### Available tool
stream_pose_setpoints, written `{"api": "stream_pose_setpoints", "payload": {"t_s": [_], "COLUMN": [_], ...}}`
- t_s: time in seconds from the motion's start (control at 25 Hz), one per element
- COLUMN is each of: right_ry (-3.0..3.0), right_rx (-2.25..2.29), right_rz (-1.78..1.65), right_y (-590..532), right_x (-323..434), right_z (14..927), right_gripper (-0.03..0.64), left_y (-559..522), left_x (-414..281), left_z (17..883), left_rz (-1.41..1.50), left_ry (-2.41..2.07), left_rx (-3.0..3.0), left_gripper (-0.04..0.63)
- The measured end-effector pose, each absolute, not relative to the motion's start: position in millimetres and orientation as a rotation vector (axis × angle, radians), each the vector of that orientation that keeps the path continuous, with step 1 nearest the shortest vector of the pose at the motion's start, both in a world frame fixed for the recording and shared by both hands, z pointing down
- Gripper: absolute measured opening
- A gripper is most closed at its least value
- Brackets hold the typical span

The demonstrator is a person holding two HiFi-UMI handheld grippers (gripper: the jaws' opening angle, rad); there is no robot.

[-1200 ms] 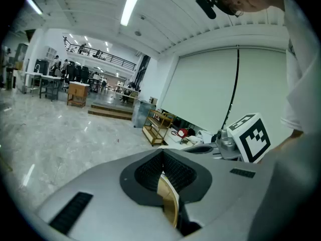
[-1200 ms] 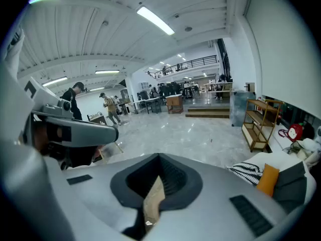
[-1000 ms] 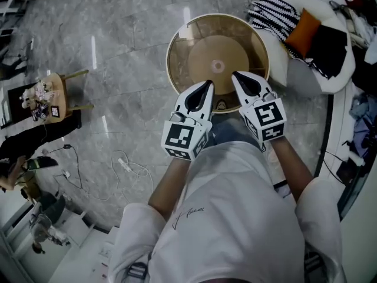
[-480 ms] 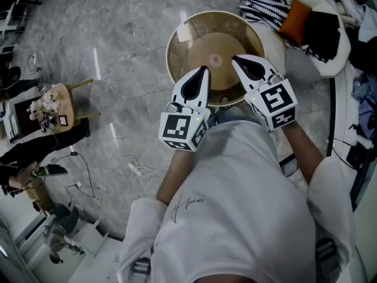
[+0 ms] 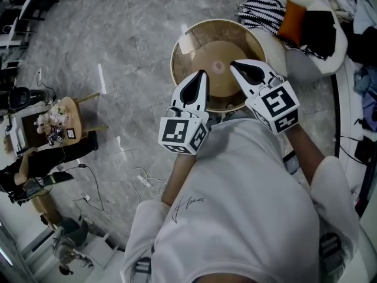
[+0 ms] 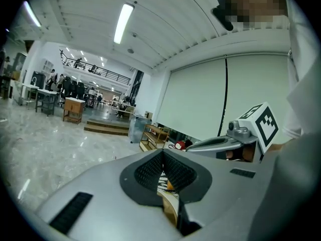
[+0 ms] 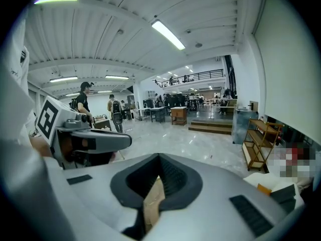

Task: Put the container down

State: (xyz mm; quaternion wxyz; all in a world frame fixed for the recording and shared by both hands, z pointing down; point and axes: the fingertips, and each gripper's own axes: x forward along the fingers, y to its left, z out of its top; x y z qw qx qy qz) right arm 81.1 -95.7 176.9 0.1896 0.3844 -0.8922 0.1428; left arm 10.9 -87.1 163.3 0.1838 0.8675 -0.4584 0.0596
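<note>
Both grippers are held up side by side in front of the person, over the near edge of a round glass-topped table (image 5: 194,46) with a gold rim. The left gripper (image 5: 202,74) is shut, its tips meeting with nothing between them. The right gripper (image 5: 234,65) is shut and empty as well. In the left gripper view the closed jaws of the left gripper (image 6: 162,152) point level into the room, with the right gripper (image 6: 215,143) beside them. The right gripper view shows its own closed jaws (image 7: 159,157) and the left gripper (image 7: 95,140). I see no container in either grip.
A white armchair (image 5: 277,63) with a striped cloth (image 5: 268,10) and an orange cushion (image 5: 290,28) stands beyond the table at the right. A small wooden stool (image 5: 65,119) with clutter, a person (image 5: 41,161) and floor cables (image 5: 147,181) lie to the left.
The head view has drifted a little across the room. Both grippers keep their place side by side over the table's near edge and stay shut.
</note>
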Motion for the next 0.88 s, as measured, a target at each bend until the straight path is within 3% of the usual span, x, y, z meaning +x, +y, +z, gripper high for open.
{"api": "stream_pose_setpoints", "payload": {"t_s": [0.88], "right_ry": [-2.575], "right_rx": [1.143], "right_rz": [0.396], "right_y": [-69], "right_x": [87], "right_z": [142], "right_gripper": [0.014], "left_y": [-66], "left_x": [-9], "left_z": [145], "left_rz": [0.149], "left_ry": [-1.398], "left_rx": [2.426], "left_gripper": [0.018]}}
